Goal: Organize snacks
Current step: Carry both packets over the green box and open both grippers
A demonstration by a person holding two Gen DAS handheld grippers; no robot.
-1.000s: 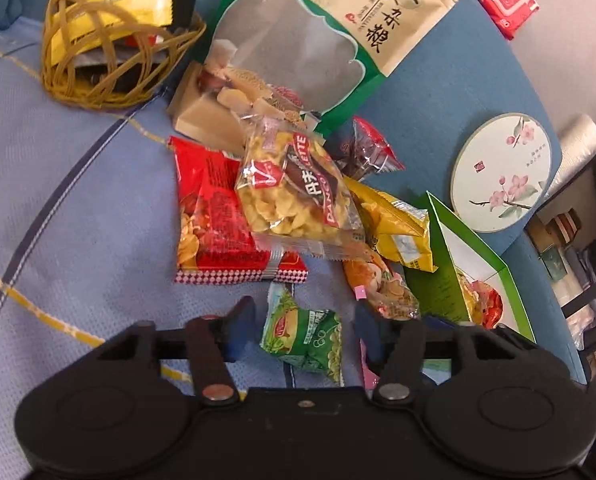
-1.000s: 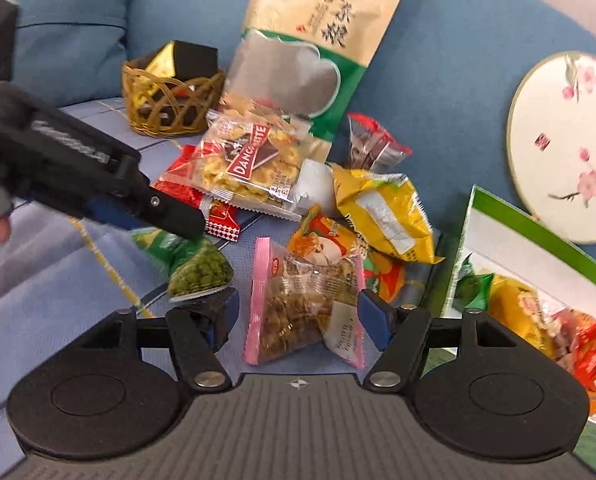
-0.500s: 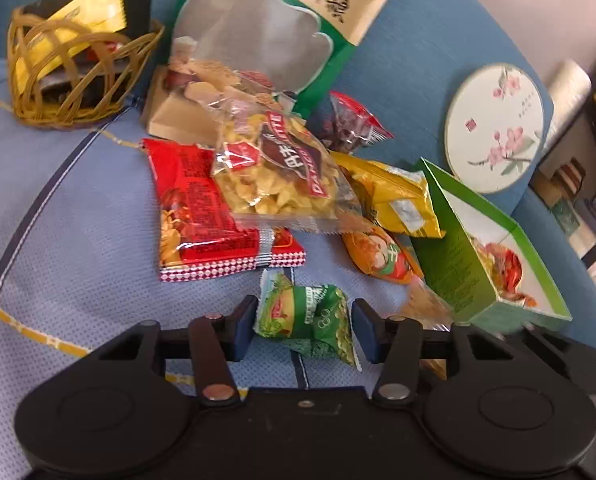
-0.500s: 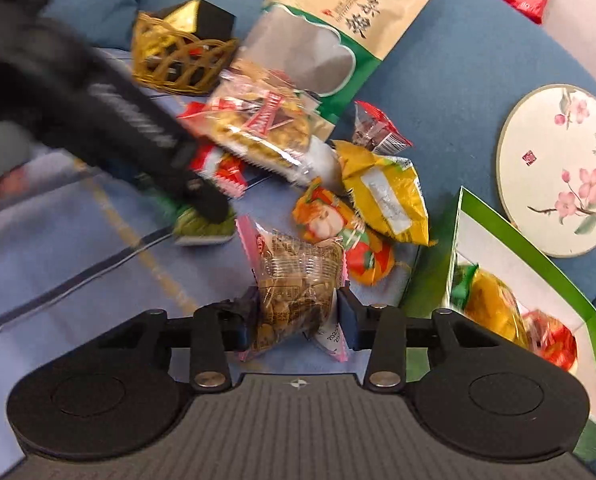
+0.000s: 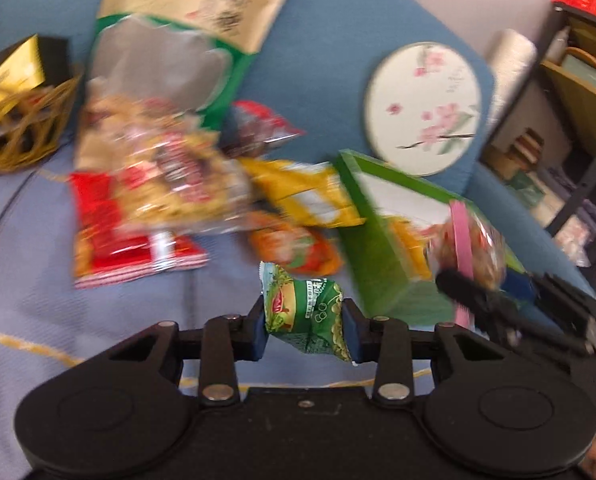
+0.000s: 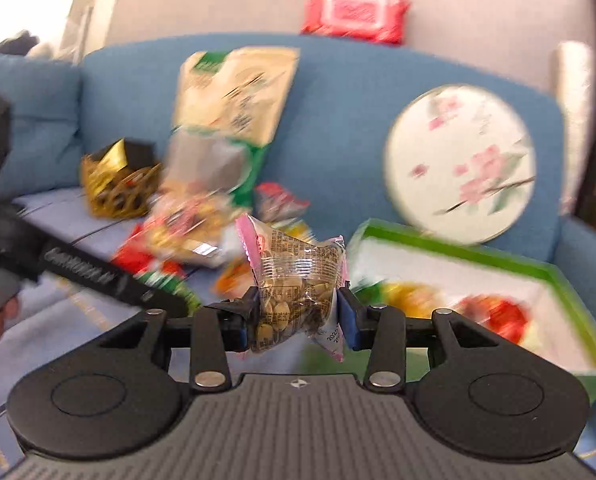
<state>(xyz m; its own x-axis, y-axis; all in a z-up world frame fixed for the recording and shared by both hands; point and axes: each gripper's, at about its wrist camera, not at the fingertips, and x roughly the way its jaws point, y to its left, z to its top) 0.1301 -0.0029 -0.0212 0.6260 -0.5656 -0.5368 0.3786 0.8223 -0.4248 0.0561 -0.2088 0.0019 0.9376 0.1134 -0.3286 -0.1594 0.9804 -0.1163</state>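
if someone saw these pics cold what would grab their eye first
Probably the two pinched packets: a small green snack packet in the left gripper, whose jaws have just been closing, and a clear pink-edged seed packet in the right gripper. Behind them, blurred snack bags lie heaped on the blue sofa, with a green box at the right.

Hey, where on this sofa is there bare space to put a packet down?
Bare cloth lies in front of the wicker basket, left of the red packet. The white floor of the green box is bare along its far wall. It is crowded between the basket and the box, where the snack pile lies.
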